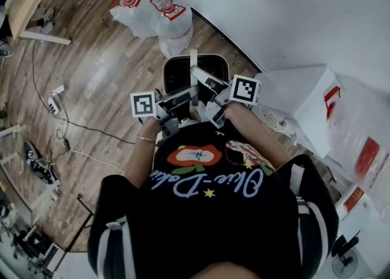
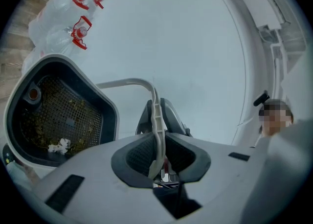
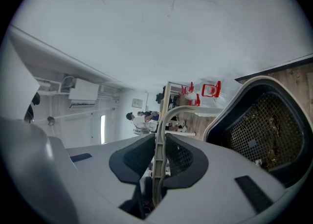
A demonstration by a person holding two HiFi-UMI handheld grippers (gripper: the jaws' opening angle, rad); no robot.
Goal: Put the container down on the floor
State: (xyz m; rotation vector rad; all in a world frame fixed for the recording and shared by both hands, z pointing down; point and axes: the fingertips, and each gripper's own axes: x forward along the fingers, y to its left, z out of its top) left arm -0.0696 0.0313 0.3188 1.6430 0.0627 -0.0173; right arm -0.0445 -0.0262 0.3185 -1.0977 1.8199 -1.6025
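A white-rimmed container (image 1: 210,64) with a black mesh inside hangs in front of me, over the wood floor near the wall. I cannot tell whether it touches the floor. Its thin pale handle (image 1: 194,58) arches above it. My left gripper (image 1: 190,92) is shut on that handle, which sits edge-on between the pads in the left gripper view, handle (image 2: 155,120), container (image 2: 54,115). My right gripper (image 1: 198,75) is also shut on the handle (image 3: 160,130), with the container (image 3: 264,130) to its right. Small scraps lie on the mesh.
Clear plastic bags with red print (image 1: 152,3) lie on the floor beyond the container. A white box (image 1: 304,101) and a small fan (image 1: 271,119) stand at the right by the wall. Cables and a power strip (image 1: 55,98) run along the floor at the left.
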